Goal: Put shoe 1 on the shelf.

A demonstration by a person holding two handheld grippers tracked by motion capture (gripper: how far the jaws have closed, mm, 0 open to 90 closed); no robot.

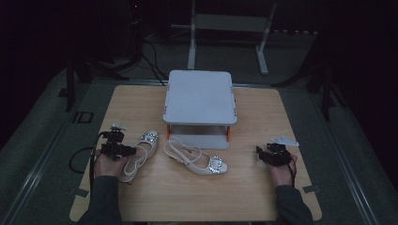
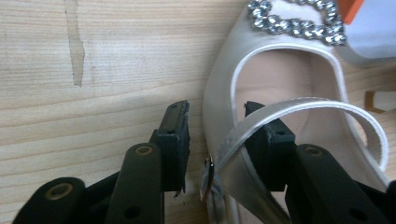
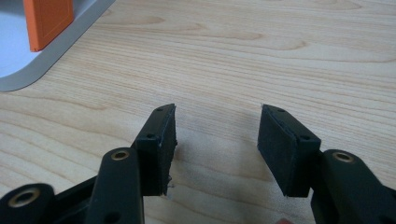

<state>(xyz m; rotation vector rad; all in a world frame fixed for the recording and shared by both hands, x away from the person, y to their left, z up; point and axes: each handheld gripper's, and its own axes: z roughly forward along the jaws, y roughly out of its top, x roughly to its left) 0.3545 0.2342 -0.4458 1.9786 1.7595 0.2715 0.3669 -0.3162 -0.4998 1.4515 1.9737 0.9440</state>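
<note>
A wooden table [image 1: 187, 197] stands in a dark room. The left gripper [image 2: 217, 140] is half open around the side of the shoe [image 2: 280, 79], not clamped. The right gripper [image 3: 217, 140] is open and holds nothing.

A grey 2-level stand [image 1: 199, 96] fills the table's [image 1: 263, 197] far middle. 2 shoes lie in front of it: 1 [image 1: 141, 154] at the left gripper [image 1: 123, 151], its side wall and strap between the parted jaws, 1 [image 1: 199, 161] near centre. Bare wood lies before the right gripper [image 1: 264, 154], between its parted jaws, and along the near edge.
</note>
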